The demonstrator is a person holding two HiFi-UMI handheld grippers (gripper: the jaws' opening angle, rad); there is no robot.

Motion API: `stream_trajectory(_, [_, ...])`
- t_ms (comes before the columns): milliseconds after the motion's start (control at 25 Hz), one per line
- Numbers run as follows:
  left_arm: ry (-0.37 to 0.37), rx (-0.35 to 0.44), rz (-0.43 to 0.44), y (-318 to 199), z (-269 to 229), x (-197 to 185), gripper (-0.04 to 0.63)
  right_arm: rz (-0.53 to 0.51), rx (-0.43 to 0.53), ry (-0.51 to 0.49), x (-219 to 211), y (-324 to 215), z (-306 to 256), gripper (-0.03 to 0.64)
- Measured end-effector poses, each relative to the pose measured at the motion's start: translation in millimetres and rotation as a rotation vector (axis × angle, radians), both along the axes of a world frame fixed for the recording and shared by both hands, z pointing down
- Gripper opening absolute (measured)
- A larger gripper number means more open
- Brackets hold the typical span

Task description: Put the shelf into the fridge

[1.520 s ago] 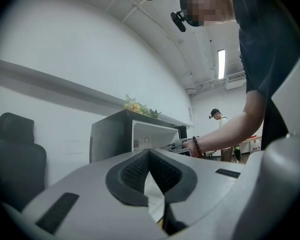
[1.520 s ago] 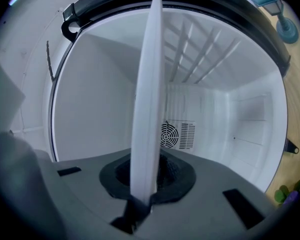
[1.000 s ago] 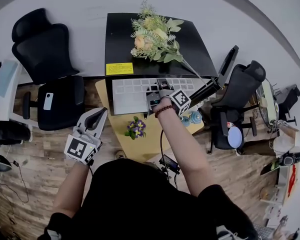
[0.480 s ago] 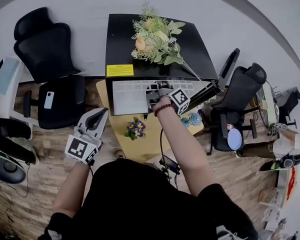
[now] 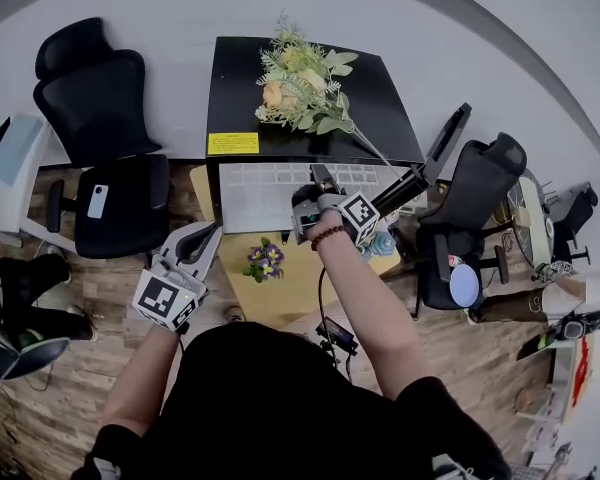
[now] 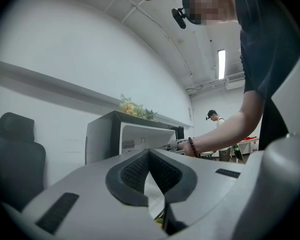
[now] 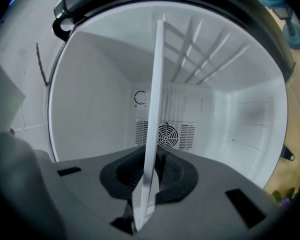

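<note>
My left gripper [image 5: 206, 234] hangs low and off to the side, well apart from the work, jaws closed on nothing. I judge it could come up under the shelf's free left corner if the panel starts to sag. The shelf [image 5: 265, 193] is a flat white panel cut into a grid of small square openings. From the head view it lies roughly level, its far edge at the mouth of the fridge [image 5: 235, 83] and most of it jutting out toward me. My right gripper [image 7: 151, 170] is clamped on the shelf's near edge. In the right gripper view the panel runs edge-on as a thin white blade from the pads straight toward the fan grille [image 7: 166, 134] on the back wall, its ribs fanning off to one side. I take the step in hand to be the insertion. To do it well I'd hold the panel flat, square its side edges to the white walls, and push straight toward that grille without twisting. I'd let go only once it is seated. I can't make out any wall rails here, so I'd feel for them slowly. The door [image 5: 442, 146] stands swung open on the right, clear of the path.
</note>
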State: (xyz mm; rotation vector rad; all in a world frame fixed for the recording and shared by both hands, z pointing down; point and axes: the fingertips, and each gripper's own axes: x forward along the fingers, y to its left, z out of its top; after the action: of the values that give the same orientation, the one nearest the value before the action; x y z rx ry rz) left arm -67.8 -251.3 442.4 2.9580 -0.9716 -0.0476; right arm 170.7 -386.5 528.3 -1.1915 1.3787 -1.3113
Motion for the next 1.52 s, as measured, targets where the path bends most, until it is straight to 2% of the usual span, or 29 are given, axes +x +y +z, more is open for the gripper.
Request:
stream_trajectory(160, [0.008, -0.004, 0.011, 8, 2, 8, 0.018, -0.067, 0.016, 0.071, -2, 29, -4, 0.057])
stream_trajectory(320, [0.016, -0.005, 0.029, 13, -2, 22, 0.018, -0.122, 0.007, 0.142, -3, 58, -10, 0.046])
stream_trajectory(480, [0.021, 0.002, 0.036, 15, -4, 32, 0.018, -0.218, 0.074, 0.288, -12, 80, -26, 0.021])
stream_trajectory(600, [0.022, 0.008, 0.041, 18, -6, 37, 0.018, -0.303, 0.141, 0.504, -20, 97, -42, 0.015])
stream_trajectory(720, [0.02, 0.015, 0.046, 21, -9, 43, 0.018, -0.366, 0.215, 0.816, -24, 113, -53, 0.014])
stream_trajectory(840, [0.025, 0.021, 0.045, 24, -11, 45, 0.018, -0.368, 0.262, 1.087, -24, 130, -60, 0.014])
stream_trajectory(960, [0.024, 0.03, 0.042, 26, -13, 46, 0.018, -0.367, 0.285, 1.302, -26, 147, -60, 0.014])
stream_trajectory(1080, [0.02, 0.044, 0.029, 26, -16, 45, 0.018, -0.364, 0.308, 1.455, -27, 157, -63, 0.014])
stream_trajectory(1280, [0.012, 0.053, 0.01, 27, -17, 39, 0.018, -0.3, 0.368, 1.609, -31, 167, -77, 0.014])
stream_trajectory(1520, [0.008, 0.064, 0.005, 25, -21, 35, 0.018, -0.216, 0.463, 1.643, -42, 171, -104, 0.014])
